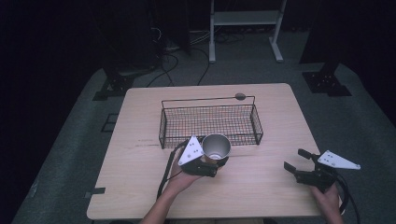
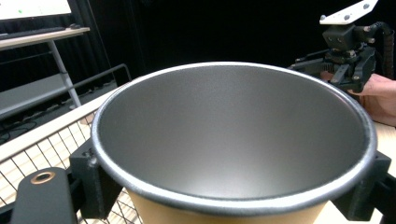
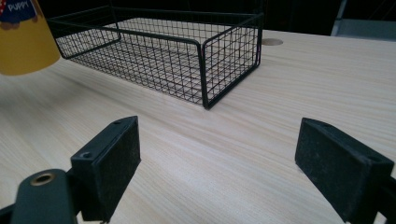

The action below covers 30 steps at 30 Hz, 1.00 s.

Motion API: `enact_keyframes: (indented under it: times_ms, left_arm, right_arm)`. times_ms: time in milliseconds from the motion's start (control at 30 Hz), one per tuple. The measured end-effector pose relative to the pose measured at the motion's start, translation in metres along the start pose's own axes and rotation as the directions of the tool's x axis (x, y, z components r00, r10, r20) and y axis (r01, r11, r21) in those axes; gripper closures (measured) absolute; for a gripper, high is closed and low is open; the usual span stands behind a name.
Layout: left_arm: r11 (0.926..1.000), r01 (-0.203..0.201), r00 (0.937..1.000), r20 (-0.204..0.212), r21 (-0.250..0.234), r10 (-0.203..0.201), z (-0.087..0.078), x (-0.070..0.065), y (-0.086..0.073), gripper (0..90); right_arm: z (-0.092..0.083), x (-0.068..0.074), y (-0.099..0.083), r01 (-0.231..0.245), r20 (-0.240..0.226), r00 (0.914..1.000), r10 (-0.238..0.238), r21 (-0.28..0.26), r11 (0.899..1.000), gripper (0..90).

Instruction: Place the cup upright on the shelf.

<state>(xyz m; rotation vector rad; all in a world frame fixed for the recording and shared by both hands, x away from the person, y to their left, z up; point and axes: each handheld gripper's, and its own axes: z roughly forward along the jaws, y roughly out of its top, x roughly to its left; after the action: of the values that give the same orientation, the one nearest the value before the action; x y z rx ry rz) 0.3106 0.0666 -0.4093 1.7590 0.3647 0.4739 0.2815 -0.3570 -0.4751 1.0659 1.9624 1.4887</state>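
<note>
Yellow, silver-lined paper cup [image 1: 216, 147] is being clamped upright by left tongs [image 1: 205, 164]; it should be lowered level into the black wire basket [image 1: 210, 122]. Right tongs [image 1: 299, 167] are resting apart.

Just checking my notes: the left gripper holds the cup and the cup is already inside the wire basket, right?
Not quite. The left gripper does hold the cup, but the high view shows it in front of the basket, not inside.

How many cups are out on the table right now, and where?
1. The cup is clamped in the left gripper, held upright just in front of the wire basket, near its front wall. The basket looks empty, and the right gripper holds nothing.
</note>
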Motion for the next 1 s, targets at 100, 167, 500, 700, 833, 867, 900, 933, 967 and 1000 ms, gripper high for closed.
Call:
enact_keyframes:
  times_ms: [100, 167, 500, 700, 833, 867, 900, 933, 967, 1000]
  left_arm:
    - [1.0000, -0.001, 1.0000, 0.005, -0.002, 0.001, 0.001, 0.008, 0.008, 13.5]
    - [0.9999, 0.007, 1.0000, 0.003, -0.011, -0.007, 0.001, 0.012, 0.011, 13.5]
    - [0.9997, 0.017, 0.9999, 0.002, -0.016, -0.017, 0.002, 0.026, 0.020, 13.5]
    - [0.9996, 0.024, 0.9997, 0.000, -0.016, -0.024, 0.004, 0.035, 0.025, 13.5]
    - [0.9988, 0.039, 0.9992, 0.000, -0.029, -0.039, 0.004, 0.045, 0.030, 13.5]
    - [0.9988, 0.039, 0.9992, 0.000, -0.029, -0.039, 0.004, 0.045, 0.030, 13.5]
    - [0.9989, 0.036, 0.9993, -0.002, -0.030, -0.036, 0.004, 0.048, 0.031, 13.5]
    - [0.9989, 0.036, 0.9993, -0.006, -0.028, -0.036, 0.004, 0.051, 0.032, 13.5]
    - [0.9988, 0.038, 0.9992, -0.006, -0.032, -0.038, 0.004, 0.054, 0.034, 13.5]
    - [0.9987, 0.039, 0.9992, -0.004, -0.033, -0.039, 0.004, 0.057, 0.034, 13.5]
  right_arm:
    - [0.000, 0.000, 0.000, 0.002, 0.000, 1.0000, -0.002, 0.000, 1.000, 13.1]
    - [0.000, 0.000, 0.000, 0.000, 0.000, 1.0000, 0.000, 0.000, 1.000, 13.2]
    - [0.000, 0.000, 0.000, 0.001, -0.001, 1.0000, -0.001, -0.002, 1.000, 13.2]
    - [0.000, 0.000, 0.000, -0.001, -0.001, 1.0000, 0.001, -0.003, 1.000, 13.2]
    - [0.000, 0.000, 0.000, 0.001, -0.001, 1.0000, -0.001, 0.000, 1.000, 13.2]
    - [0.000, 0.000, 0.000, 0.000, -0.001, 1.0000, 0.000, -0.001, 1.000, 13.2]
    - [0.000, 0.000, 0.000, 0.000, -0.001, 1.0000, 0.000, -0.001, 1.000, 13.2]
    - [0.000, 0.000, 0.000, 0.000, -0.001, 1.0000, 0.000, -0.002, 1.000, 13.1]
    - [0.000, 0.000, 0.000, -0.002, -0.002, 1.0000, 0.002, -0.002, 1.000, 13.2]
    - [0.000, 0.000, 0.000, -0.002, -0.001, 1.0000, 0.002, -0.002, 1.000, 13.2]
